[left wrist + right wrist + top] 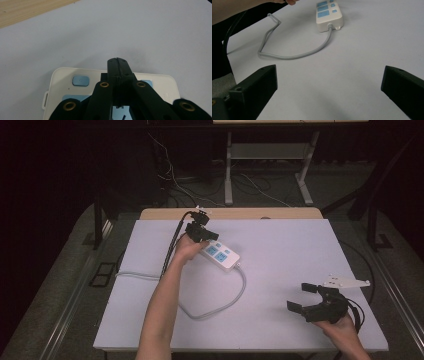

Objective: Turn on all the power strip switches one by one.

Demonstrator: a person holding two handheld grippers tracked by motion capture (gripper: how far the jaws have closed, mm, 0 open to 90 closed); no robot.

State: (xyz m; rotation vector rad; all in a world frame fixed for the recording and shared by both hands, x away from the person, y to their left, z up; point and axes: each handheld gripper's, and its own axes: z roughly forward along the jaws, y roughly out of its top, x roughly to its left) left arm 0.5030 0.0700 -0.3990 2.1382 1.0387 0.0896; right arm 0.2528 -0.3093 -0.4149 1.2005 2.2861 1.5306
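On the pale lavender tabletop (pixel 280 270), far left, lies a white plastic power strip with blue sockets (pixel 220 256), grey cable (pixel 220 306) looping nearward. Left gripper (pixel 202 234) sits over it, jaws clenched empty. Right gripper (pixel 305 297) rests near-right, jaws released wide.

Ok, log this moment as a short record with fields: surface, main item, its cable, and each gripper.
surface: white table top with a wooden strip along its far edge
main item: white power strip with blue socket faces, lying flat
cable: grey cable leaves the strip's near end, loops toward the person, then runs off the table's left edge
left gripper: left gripper over the power strip, jaws closed together, nothing between them
right gripper: right gripper at the near right of the table, jaws wide apart, empty, apart from the strip
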